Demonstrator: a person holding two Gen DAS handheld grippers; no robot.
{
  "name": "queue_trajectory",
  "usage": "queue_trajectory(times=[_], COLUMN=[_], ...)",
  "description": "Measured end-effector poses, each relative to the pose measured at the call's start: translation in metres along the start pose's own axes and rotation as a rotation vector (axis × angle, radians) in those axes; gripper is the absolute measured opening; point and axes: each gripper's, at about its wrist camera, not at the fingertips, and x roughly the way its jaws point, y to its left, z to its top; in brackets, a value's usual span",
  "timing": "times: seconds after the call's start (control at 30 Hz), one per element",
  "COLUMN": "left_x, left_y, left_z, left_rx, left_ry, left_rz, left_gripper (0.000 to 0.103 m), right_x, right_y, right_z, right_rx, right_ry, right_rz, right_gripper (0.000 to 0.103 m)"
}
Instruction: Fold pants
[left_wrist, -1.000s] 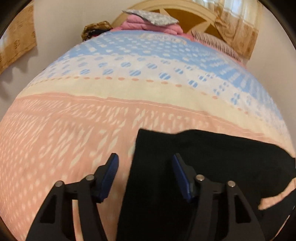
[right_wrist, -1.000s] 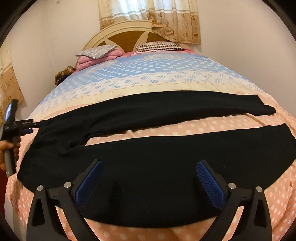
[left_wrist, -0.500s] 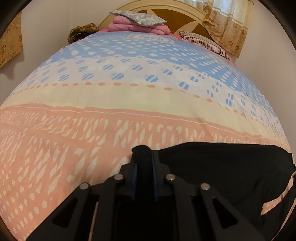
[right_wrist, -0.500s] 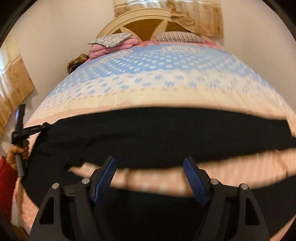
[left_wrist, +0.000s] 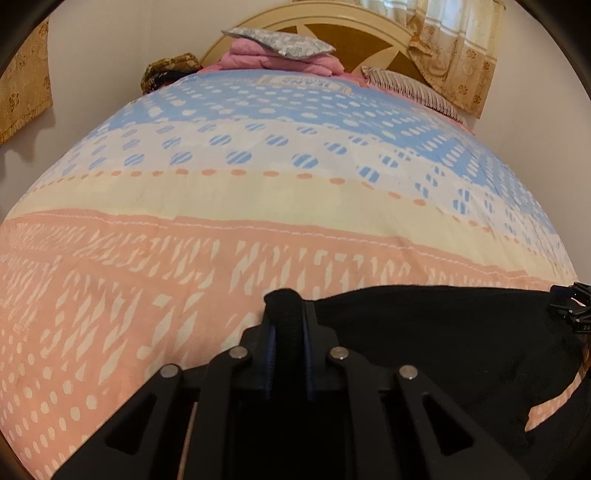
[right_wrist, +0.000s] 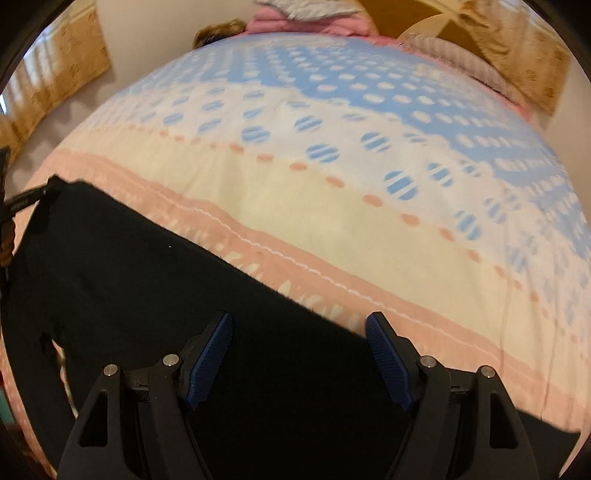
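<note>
Lying across the near, peach-coloured end of the bedspread (left_wrist: 258, 199): one pair of black pants (left_wrist: 443, 332), matte, soft, spread flat, reaching from the near left to the near right of the bed.

Left gripper (left_wrist: 287, 354): low over the bedspread at the near edge, pointing toward the headboard (left_wrist: 369, 33); its blue ribbed pads pressed together on a bunched fold of the pants, which stands up above the tips as a small rounded hump.

Right gripper (right_wrist: 299, 354): low over the black cloth, jaws spread wide, blue ribbed pads (right_wrist: 210, 354) apart with only fabric lying under the gap; nothing pinched.

Bedspread: quilted cotton look, banded peach, cream, white and blue from near to far, printed with dots and dashes.

Far end: grey patterned pillow (left_wrist: 280, 40) stacked on folded pink bedding (left_wrist: 280, 61); striped pillow (left_wrist: 410, 88) to the right; arched cream and brown headboard; beige floral curtain (left_wrist: 454, 59) at far right.
</note>
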Motion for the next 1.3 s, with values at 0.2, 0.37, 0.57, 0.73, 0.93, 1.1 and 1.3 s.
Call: queue_trajectory(times=[0.2, 0.37, 0.57, 0.73, 0.93, 1.1, 1.3], left_x=[0.000, -0.035, -0.101, -0.148, -0.160, -0.154, -0.158], left_y=[-0.003, -0.006, -0.007, 0.010, 0.025, 0.038, 0.065], left_z=[0.003, 0.006, -0.003, -0.042, -0.101, -0.148, -0.180], left_rx=[0.002, -0.024, 0.000, -0.022, -0.018, -0.014, -0.100], left_ry=[-0.004, -0.083, -0.211, -0.301, -0.303, -0.284, -0.261], left_rz=[0.022, -0.002, -0.042, -0.102, -0.104, -0.061, 0.063], left_gripper=[0.014, 0.013, 0.013, 0.014, 0.014, 0.027, 0.075], right_x=[-0.004, -0.032, -0.122, -0.183, -0.199, -0.171, -0.143], right_y=[0.002, 0.019, 0.041, 0.083, 0.135, 0.159, 0.167], right_z=[-0.003, -0.007, -0.031, -0.084, -0.164, -0.217, -0.241], right_rx=[-0.006, 0.025, 0.063, 0.045, -0.007, -0.009, -0.005], right_ry=[-0.024, -0.049, -0.219, -0.305, -0.321, -0.255, -0.209], right_rz=[0.093, 0.072, 0.069, 0.081, 0.043, 0.013, -0.007], right_gripper=[0.026, 0.004, 0.004, 0.004, 0.004, 0.004, 0.008])
